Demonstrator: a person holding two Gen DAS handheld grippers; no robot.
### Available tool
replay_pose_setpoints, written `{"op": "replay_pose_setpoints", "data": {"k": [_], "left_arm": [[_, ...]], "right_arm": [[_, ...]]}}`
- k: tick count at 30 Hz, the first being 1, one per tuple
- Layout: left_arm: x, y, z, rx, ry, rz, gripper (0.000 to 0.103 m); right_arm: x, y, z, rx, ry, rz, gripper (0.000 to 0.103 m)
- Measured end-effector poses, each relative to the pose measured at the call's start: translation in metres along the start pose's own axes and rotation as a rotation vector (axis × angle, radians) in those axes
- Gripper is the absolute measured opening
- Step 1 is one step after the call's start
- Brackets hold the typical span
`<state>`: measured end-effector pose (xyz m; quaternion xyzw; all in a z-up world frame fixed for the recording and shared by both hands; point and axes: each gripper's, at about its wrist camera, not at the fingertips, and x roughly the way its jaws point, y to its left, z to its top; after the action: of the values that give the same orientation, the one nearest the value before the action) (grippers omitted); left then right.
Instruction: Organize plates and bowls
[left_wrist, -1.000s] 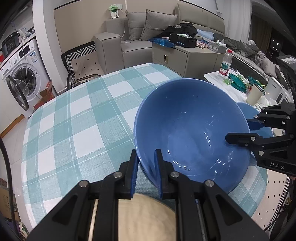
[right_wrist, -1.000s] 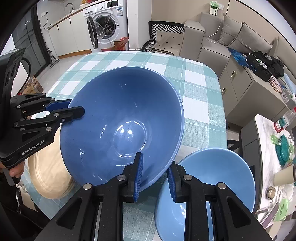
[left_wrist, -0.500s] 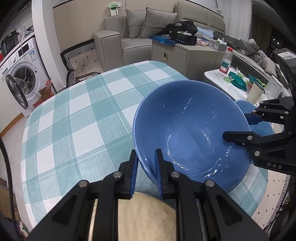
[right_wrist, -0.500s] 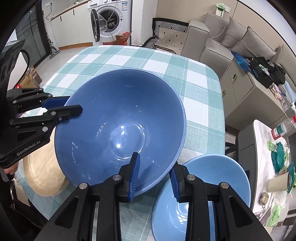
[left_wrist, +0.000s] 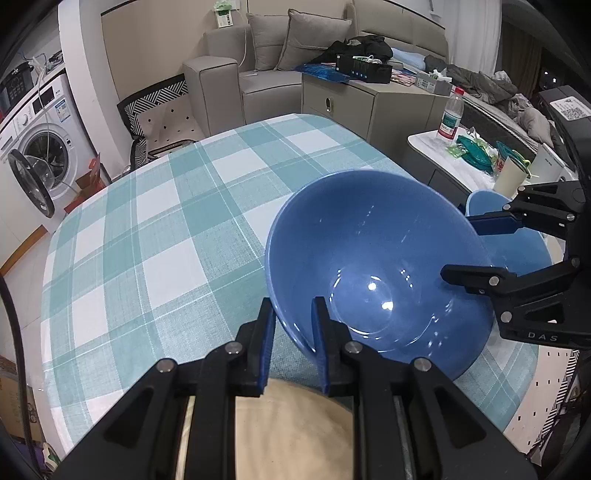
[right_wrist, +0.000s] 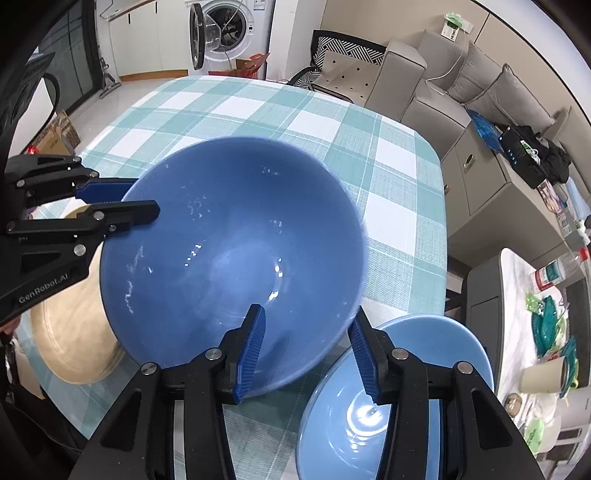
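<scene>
2 grippers share 1 thing: the dark blue bowl (right_wrist: 236, 254), biggest item over the checked tablecloth (left_wrist: 147, 240), held tilted above the near edge of the table, mouth facing both cameras.

Left gripper (left_wrist: 291, 325) is clamped on the bowl's left rim, 1 pad inside the wall, 1 outside, gap narrow. That looks like the only real hold right now.

Right gripper (right_wrist: 308, 341) straddles the near-right rim, and its jaws have just been opening. Rim wall sits between the pads, inner pad close to or touching the inside wall, outer pad clear of it, so no clamp as far as I can tell.

Key relation: the 2 grip points lie across the rim from each other, so the bowl's weight hangs from the left side alone, with a long lever arm to the free right side.

Next in size: tan plate (right_wrist: 70, 332) at the near-left corner, directly under the left gripper. Then the light blue bowl (right_wrist: 391, 398) at the near-right corner, just beside and below the right gripper, partly under the dark bowl's rim.

Judgement: this reads as a handover to the left hand, which is nearer the tan plate. The right hand is nearer the light blue bowl, the likelier stacking target. Risk is the rim twisting in a 1-sided pinch.
</scene>
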<state>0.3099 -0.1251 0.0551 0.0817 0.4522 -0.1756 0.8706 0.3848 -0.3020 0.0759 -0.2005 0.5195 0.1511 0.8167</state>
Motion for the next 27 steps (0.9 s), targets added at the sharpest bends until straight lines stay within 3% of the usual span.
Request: {"op": "replay_pose_setpoints", "data": {"k": [9, 11, 13, 27], "left_arm": [[0.003, 0.002, -0.001, 0.003, 0.010, 0.006, 0.020], [0.004, 0.002, -0.001, -0.001, 0.011, 0.009, 0.029], [0.003, 0.002, -0.002, -0.005, 0.002, 0.013, 0.046], [-0.015, 0.003, 0.004, -0.025, -0.069, 0.004, 0.055]], "right_arm": [[0.003, -0.003, -0.001, 0.006, -0.007, 0.011, 0.053], [0.001, -0.003, -0.001, 0.007, -0.015, 0.018, 0.056], [0.000, -0.003, -0.001, 0.012, -0.027, 0.028, 0.062], [-0.029, -0.018, -0.006, 0.134, -0.158, 0.106, 0.093]]}}
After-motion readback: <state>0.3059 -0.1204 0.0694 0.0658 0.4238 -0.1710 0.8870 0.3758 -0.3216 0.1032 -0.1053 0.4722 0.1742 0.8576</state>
